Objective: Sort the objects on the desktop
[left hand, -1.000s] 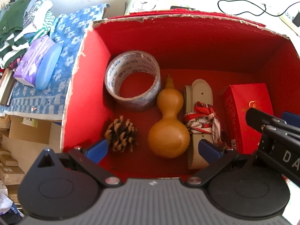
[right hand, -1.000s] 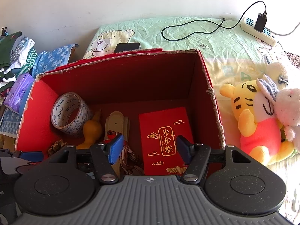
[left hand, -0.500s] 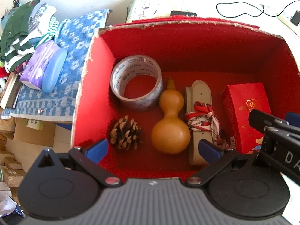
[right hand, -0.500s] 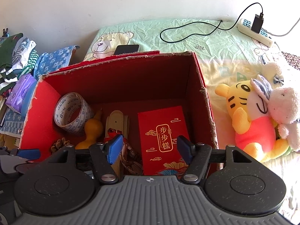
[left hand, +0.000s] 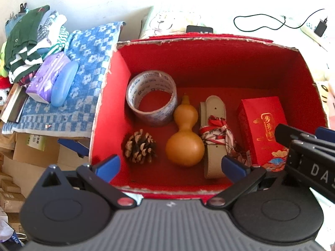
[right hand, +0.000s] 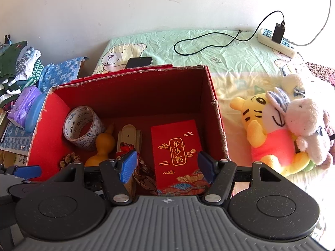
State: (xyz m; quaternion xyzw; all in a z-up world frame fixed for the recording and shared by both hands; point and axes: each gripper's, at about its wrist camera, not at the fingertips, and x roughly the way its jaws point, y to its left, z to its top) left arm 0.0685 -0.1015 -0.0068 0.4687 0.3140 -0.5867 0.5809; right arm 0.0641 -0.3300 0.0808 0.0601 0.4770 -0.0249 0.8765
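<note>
Both my grippers hang empty over the red box (left hand: 108,96), which sits on the bed (right hand: 230,50).

My left gripper (left hand: 170,164) and right gripper (right hand: 168,166) each have jaws spread apart, clamping nothing. Inside the box lie 5 things: a tape roll (left hand: 151,97) at back left, a pine cone (left hand: 140,146) in front of it, a gourd (left hand: 185,138), a strap with a patterned scarf (left hand: 215,133), and a red packet (right hand: 178,152) on the right.
</note>
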